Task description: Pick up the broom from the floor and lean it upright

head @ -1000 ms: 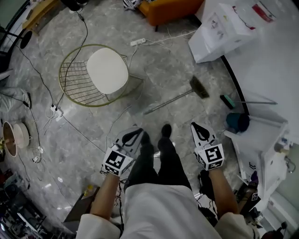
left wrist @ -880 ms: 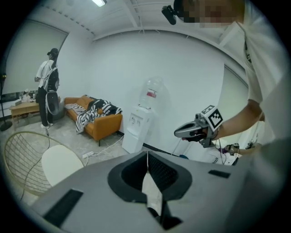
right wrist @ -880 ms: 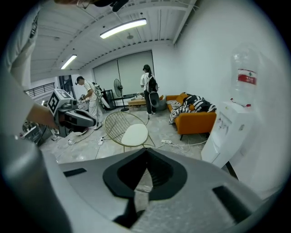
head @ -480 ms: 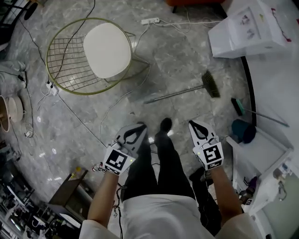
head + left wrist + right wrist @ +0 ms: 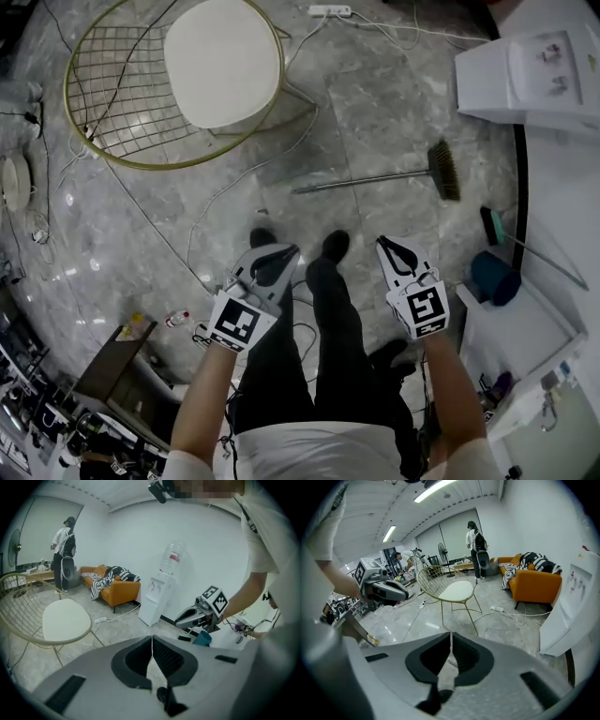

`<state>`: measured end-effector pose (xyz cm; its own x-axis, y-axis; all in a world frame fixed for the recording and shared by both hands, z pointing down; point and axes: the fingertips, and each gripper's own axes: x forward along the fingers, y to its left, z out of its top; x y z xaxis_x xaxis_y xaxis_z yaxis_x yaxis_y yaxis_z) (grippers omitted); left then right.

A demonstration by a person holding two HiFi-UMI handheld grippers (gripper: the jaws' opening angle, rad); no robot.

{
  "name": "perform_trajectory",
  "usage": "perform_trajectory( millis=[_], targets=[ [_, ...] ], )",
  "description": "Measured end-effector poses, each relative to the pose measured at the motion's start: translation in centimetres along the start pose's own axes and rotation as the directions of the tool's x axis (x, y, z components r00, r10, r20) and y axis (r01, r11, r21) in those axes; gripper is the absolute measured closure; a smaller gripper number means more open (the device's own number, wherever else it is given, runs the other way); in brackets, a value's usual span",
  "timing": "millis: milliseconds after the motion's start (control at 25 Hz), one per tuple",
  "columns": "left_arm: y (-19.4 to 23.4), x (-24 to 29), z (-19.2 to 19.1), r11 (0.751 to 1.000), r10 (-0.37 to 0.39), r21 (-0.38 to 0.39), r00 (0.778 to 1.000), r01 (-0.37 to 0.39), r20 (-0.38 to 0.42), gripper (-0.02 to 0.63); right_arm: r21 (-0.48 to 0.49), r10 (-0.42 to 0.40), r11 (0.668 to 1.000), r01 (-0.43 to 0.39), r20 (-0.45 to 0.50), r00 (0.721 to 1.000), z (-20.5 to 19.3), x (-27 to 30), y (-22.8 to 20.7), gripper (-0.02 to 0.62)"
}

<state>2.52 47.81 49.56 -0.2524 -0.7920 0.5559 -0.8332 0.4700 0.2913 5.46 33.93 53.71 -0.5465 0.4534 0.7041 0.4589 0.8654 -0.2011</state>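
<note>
Wire chair (image 5: 220,61) stood far left, water dispenser (image 5: 530,70) far right. Broom (image 5: 375,178) lay flat beyond both grippers. Left gripper (image 5: 286,251) had jaws pressed together. Right gripper (image 5: 384,244) had just been cracking open, with nothing between its jaws.

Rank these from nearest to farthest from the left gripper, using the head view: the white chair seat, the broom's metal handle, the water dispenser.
1. Broom's metal handle, on the floor just ahead of the left gripper.
2. White chair seat, farther ahead and left.
3. Water dispenser, at the far upper right.
</note>
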Motion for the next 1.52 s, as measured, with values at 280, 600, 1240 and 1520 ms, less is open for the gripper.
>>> perform_trajectory(
  millis=[280,600,1240,1520],
  targets=[
    [4.2,1.2,-6.1,0.999,0.004,-0.039,1.0,-0.005,-0.022,0.596,0.0,-0.012,1.0,0.013,-0.043,0.999,-4.7,7.4,-0.1,0.571],
    [7.5,4.5,-15.2,0.998,-0.062,-0.019,0.997,0.061,-0.054,0.595,0.024,-0.026,0.999,0.028,-0.08,0.996,-11.3,16.6,-0.1,0.554],
    [12.3,13.0,-27.9,0.989,-0.15,-0.028,0.985,0.148,-0.087,0.595,-0.064,0.014,0.998,-0.025,-0.158,0.987,-23.6,31.3,-3.1,0.512],
    [14.1,17.9,-31.2,0.977,-0.212,0.004,0.972,0.214,-0.099,0.595,-0.079,0.033,0.996,-0.049,-0.192,0.981,-29.1,36.1,-4.9,0.49]
  ],
)
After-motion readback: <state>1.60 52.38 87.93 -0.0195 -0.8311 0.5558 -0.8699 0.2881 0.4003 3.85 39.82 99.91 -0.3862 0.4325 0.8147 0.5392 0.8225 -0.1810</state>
